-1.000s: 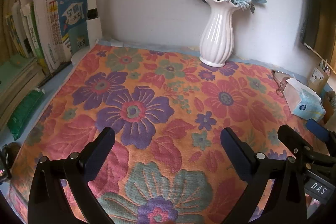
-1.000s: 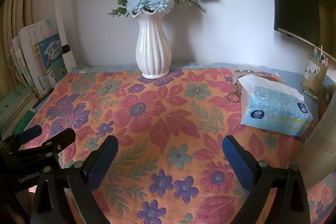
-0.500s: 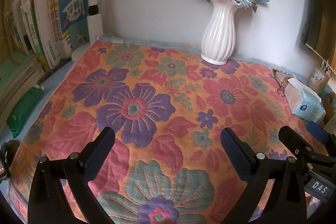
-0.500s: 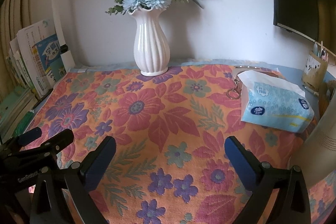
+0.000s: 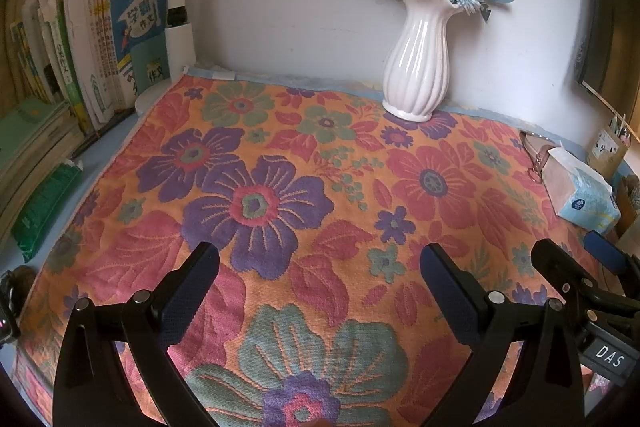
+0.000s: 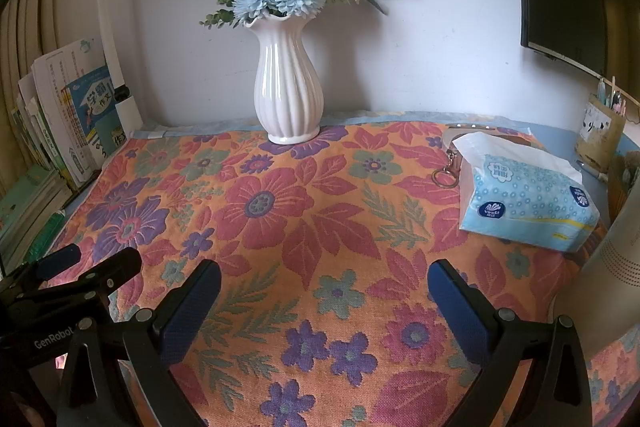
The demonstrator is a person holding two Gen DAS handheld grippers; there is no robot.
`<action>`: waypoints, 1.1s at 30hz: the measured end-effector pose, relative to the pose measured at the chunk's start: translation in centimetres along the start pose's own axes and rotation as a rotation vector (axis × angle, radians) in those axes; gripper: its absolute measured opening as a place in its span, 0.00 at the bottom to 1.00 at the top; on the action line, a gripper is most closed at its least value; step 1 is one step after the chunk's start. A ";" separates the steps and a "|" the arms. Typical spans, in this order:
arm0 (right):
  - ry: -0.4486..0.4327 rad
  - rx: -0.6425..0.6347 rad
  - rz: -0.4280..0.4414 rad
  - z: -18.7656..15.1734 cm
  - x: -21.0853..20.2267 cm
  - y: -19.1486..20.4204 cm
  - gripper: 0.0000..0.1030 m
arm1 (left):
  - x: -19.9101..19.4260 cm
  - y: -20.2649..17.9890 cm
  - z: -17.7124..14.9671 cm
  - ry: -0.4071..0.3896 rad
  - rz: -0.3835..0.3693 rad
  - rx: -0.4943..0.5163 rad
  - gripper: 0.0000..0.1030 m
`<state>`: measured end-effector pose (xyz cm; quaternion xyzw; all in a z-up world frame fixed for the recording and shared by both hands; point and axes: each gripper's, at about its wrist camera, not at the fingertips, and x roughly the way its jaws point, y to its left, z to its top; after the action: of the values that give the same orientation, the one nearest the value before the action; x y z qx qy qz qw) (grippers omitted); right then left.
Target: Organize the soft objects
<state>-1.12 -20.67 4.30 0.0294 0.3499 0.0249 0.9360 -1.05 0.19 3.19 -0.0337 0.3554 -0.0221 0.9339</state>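
Covering most of the desk, floral cloth (image 5: 280,195) lies flat and spread, unfolded, its far edge under the white vase (image 6: 289,87) at the back edge; judged as the soft thing to organise, so task looks barely begun; tissue pack (image 6: 524,199) sits on the cloth near the right edge, key ring (image 6: 444,177) just beside it; books (image 5: 100,59) stand along the left edge; left gripper (image 5: 318,267) hovers over the near edge, jaws wide apart, holding nothing; right gripper (image 6: 324,285) likewise wide open and empty; remaining, by judgement: clear vase and pack, grasp corners, fold.
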 end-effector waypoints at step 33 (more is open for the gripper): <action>0.005 0.006 -0.002 -0.1 0.1 0.0 1.00 | 0.0 -0.3 0.0 0.003 -0.015 0.015 0.98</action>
<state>-1.10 -20.67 4.21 0.0317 0.3523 0.0232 0.9351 -1.09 -0.11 3.22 -0.0295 0.3564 -0.0320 0.9333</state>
